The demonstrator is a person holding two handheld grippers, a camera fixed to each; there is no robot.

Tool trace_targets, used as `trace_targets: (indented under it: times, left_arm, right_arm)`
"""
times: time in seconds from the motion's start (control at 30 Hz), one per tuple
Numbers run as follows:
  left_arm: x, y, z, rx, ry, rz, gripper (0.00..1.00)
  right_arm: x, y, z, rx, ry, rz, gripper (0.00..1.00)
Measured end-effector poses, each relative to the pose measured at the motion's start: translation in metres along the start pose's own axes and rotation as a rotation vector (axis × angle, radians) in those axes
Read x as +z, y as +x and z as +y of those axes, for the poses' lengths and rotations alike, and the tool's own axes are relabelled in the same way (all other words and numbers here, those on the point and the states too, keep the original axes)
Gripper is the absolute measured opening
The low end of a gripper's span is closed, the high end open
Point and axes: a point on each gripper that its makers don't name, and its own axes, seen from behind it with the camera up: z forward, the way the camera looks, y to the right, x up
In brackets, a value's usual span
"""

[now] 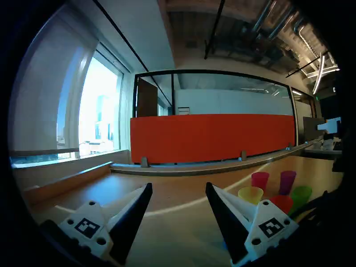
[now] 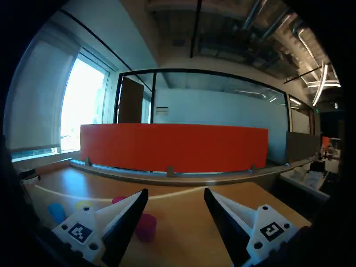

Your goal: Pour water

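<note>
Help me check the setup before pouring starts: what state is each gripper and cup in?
Left gripper: open, holding nothing.
Right gripper: open, holding nothing.
Pink cup: upright.
Purple cup: upright.
Yellow cup: upright.
Green cup: upright.
Red cup: upright, partly hidden by the left gripper.
Whether any cup is filled: cannot tell.

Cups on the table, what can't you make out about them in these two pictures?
- Left gripper view: red cup, lower part hidden behind the left tongs.
- Right gripper view: magenta cup and yellow cup, partly covered by the right tongs.
- Both views: whether any cup holds water; the low angle hides the insides.
</note>
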Motion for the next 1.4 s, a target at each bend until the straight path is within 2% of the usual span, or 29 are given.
trace_targets:
  times: [0.2, 0.3, 0.7, 1.07, 1.4]
  left_arm:
    - [-0.004, -0.005, 0.0, 0.004, 0.001, -0.003, 0.88]
    - [-0.006, -0.009, -0.003, 0.006, 0.009, -0.01, 0.88]
    - [-0.009, -0.02, -0.009, -0.015, 0.02, -0.021, 0.88]
    - [-0.007, -0.034, -0.009, -0.029, 0.019, -0.051, 0.88]
    - [-0.005, -0.034, -0.007, -0.028, 0.011, -0.057, 0.88]
  right_arm:
    - [-0.002, 0.002, 0.003, 0.003, -0.002, 0.004, 0.97]
    - [-0.004, 0.004, 0.005, 0.0, -0.004, 0.008, 0.97]
    - [-0.009, 0.009, 0.003, -0.004, -0.008, 0.012, 0.97]
    - [-0.012, 0.014, 0.002, -0.007, -0.007, 0.018, 0.97]
    - [-0.012, 0.014, 0.002, -0.003, -0.004, 0.015, 0.97]
